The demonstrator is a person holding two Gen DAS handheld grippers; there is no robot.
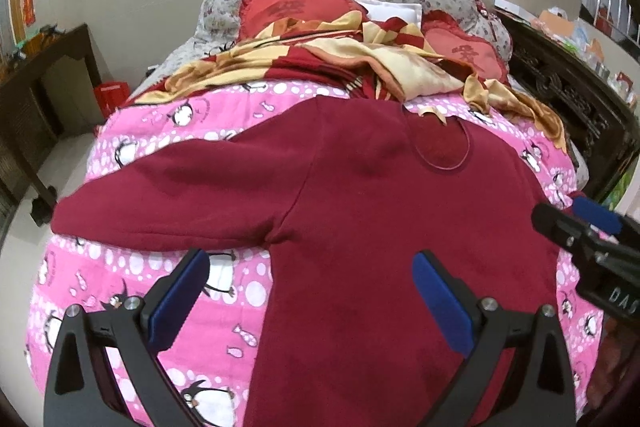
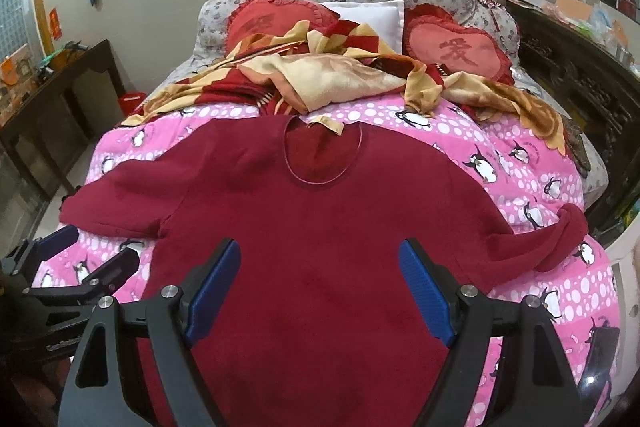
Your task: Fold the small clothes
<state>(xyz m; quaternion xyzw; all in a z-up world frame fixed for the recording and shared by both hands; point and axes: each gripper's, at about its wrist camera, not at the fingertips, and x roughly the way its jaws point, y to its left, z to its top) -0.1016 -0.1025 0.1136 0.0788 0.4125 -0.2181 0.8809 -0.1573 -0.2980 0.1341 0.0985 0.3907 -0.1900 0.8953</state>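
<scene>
Fingers of both the left gripper [image 1: 311, 267] and right gripper [image 2: 320, 255] spread apart above a flat, fleecy maroon sweater [image 2: 320, 211] on a pink penguin-print quilt [image 2: 500, 155].

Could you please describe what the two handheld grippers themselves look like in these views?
Both are alike. The left gripper and the right gripper each have two matte black angular fingers with triangular cut-outs, silver round bolt heads at the joints, and ribbed blue pads on the inner faces. The right gripper's body shows white lettering, only partly legible, in the left wrist view. No cables or sleeves are visible.
</scene>
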